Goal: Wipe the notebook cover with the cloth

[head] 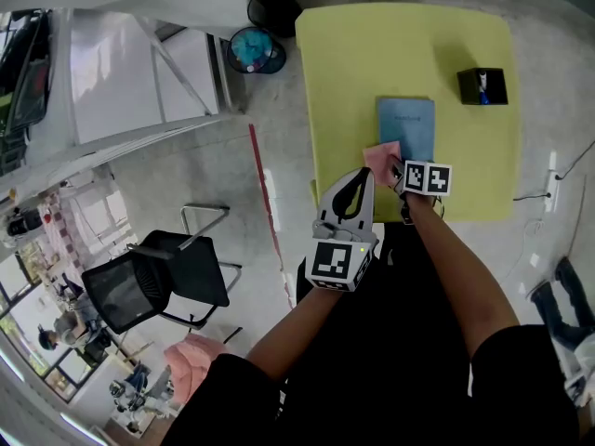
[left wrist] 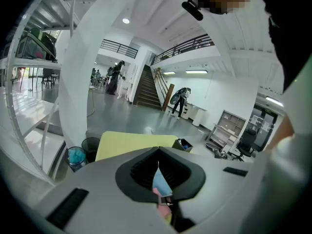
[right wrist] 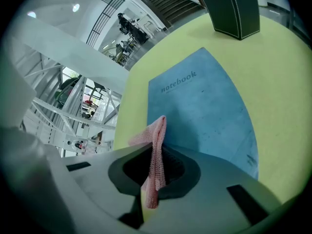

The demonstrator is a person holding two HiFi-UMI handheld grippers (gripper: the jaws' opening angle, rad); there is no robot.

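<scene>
A blue notebook point(head: 406, 124) lies on the yellow table point(head: 372, 54), near its front edge. The right gripper view shows its cover point(right wrist: 204, 106) just ahead of the jaws. My right gripper point(head: 396, 168) is shut on a pink cloth point(head: 381, 159), which hangs over the notebook's near left corner. The cloth point(right wrist: 155, 145) is pinched upright between the jaws of the right gripper point(right wrist: 157, 167). My left gripper point(head: 365, 177) is shut on nothing, held at the table's front edge, left of the cloth. The left gripper point(left wrist: 158, 152) points at the notebook point(left wrist: 160, 182).
A black box point(head: 482, 86) stands on the table to the right of the notebook and beyond it. Two bins point(head: 257, 48) sit on the floor left of the table. An office chair point(head: 153, 282) stands at the lower left.
</scene>
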